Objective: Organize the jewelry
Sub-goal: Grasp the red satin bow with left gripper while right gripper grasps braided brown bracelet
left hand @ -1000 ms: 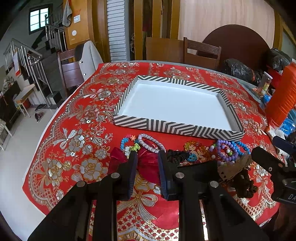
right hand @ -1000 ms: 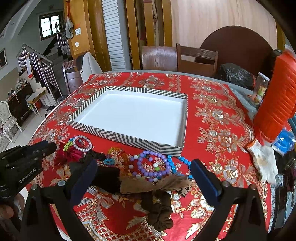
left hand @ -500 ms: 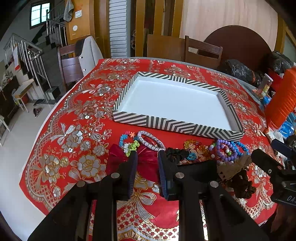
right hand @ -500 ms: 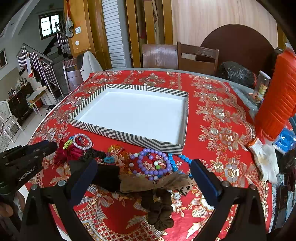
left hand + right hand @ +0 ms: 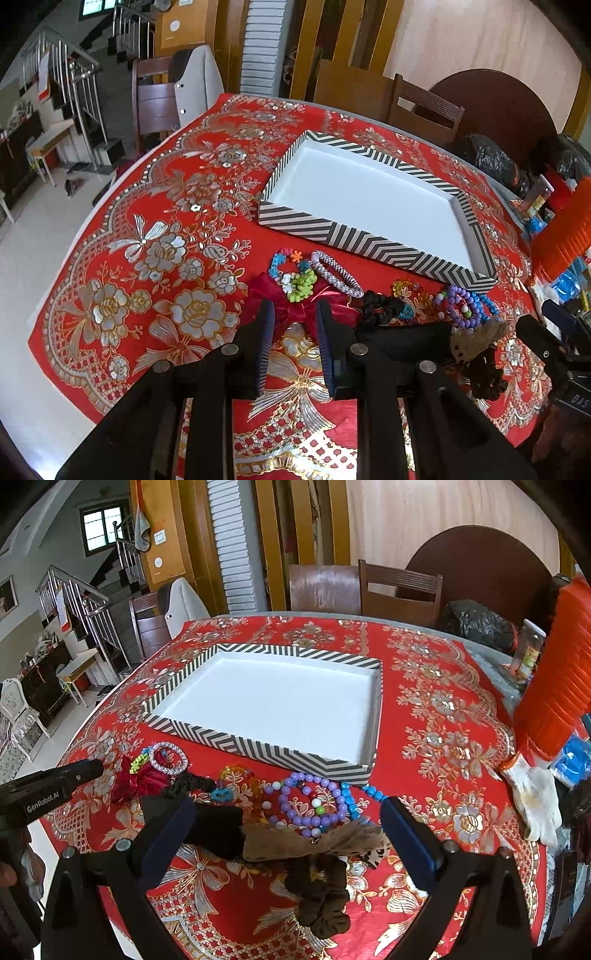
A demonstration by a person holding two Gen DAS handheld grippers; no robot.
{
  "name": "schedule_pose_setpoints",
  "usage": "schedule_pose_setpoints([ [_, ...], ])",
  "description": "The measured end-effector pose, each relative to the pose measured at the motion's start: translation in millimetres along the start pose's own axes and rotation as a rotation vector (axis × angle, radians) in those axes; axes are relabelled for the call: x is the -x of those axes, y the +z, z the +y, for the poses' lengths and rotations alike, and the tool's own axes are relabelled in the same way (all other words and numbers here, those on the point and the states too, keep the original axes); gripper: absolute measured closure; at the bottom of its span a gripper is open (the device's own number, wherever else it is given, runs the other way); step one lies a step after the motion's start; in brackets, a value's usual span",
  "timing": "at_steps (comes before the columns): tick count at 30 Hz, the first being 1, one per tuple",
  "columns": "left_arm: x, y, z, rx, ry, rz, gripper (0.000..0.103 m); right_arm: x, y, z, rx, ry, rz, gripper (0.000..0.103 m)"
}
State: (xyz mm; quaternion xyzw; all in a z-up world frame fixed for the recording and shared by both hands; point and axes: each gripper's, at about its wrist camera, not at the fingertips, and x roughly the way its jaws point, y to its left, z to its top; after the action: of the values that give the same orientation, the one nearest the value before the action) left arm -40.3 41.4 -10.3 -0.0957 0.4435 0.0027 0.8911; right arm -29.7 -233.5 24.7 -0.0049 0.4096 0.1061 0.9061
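Note:
A striped tray (image 5: 364, 242) with a white inside sits mid-table; it also shows in the right wrist view (image 5: 258, 744). In front of it lie a red bow (image 5: 295, 310), a silver bracelet (image 5: 338, 273), a colourful flower bracelet (image 5: 291, 269), purple beads (image 5: 314, 805) and blue beads (image 5: 349, 801). My left gripper (image 5: 293, 321) is partly open, its tips straddling the red bow's knot. My right gripper (image 5: 288, 819) is wide open above a tan bow (image 5: 310, 843), a black bow (image 5: 210, 829) and a brown scrunchie (image 5: 321, 901).
An orange ribbed container (image 5: 557, 698) stands at the right edge, with a white glove (image 5: 535, 801) and blue packets (image 5: 572, 760) beside it. Black bags (image 5: 476, 624) and wooden chairs (image 5: 399, 590) are at the far side. The table's near edge is close below the grippers.
The left gripper has swung left and tilted, with its tips now around the red bow's knot and its gap a little wider. The right gripper has barely moved.

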Motion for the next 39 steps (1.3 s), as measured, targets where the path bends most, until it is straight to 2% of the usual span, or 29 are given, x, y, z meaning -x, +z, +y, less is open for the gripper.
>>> schedule_pose_setpoints([
  [4,-4,1,10,0.017,-0.020,0.021,0.066,0,1,1,0.010,0.002,-0.006,0.001],
  [11,-14,9,30,0.126,-0.124,0.063,0.066,-2,3,-11,-0.026,0.014,0.012,0.001],
  [13,-17,14,41,0.172,-0.149,0.066,0.061,-2,5,-18,-0.039,0.015,0.012,0.001],
  [15,-20,18,46,0.173,-0.166,0.076,0.057,-3,7,-21,-0.045,0.023,0.013,0.001],
  [20,-30,17,40,0.086,-0.184,0.118,0.056,-14,10,-14,-0.012,0.113,0.039,0.002],
  [23,-34,12,32,0.002,-0.198,0.138,0.056,-24,15,-1,0.023,0.198,0.058,0.012],
  [27,-42,7,25,-0.088,-0.207,0.159,0.056,-46,28,23,0.083,0.312,0.106,0.019],
  [29,-44,6,25,-0.123,-0.208,0.158,0.055,-57,31,36,0.126,0.336,0.124,0.026],
  [35,-54,9,21,-0.217,-0.179,0.141,0.052,-89,42,74,0.212,0.425,0.188,0.040],
  [39,-59,9,18,-0.278,-0.202,0.142,0.052,-105,38,92,0.262,0.458,0.220,0.041],
])
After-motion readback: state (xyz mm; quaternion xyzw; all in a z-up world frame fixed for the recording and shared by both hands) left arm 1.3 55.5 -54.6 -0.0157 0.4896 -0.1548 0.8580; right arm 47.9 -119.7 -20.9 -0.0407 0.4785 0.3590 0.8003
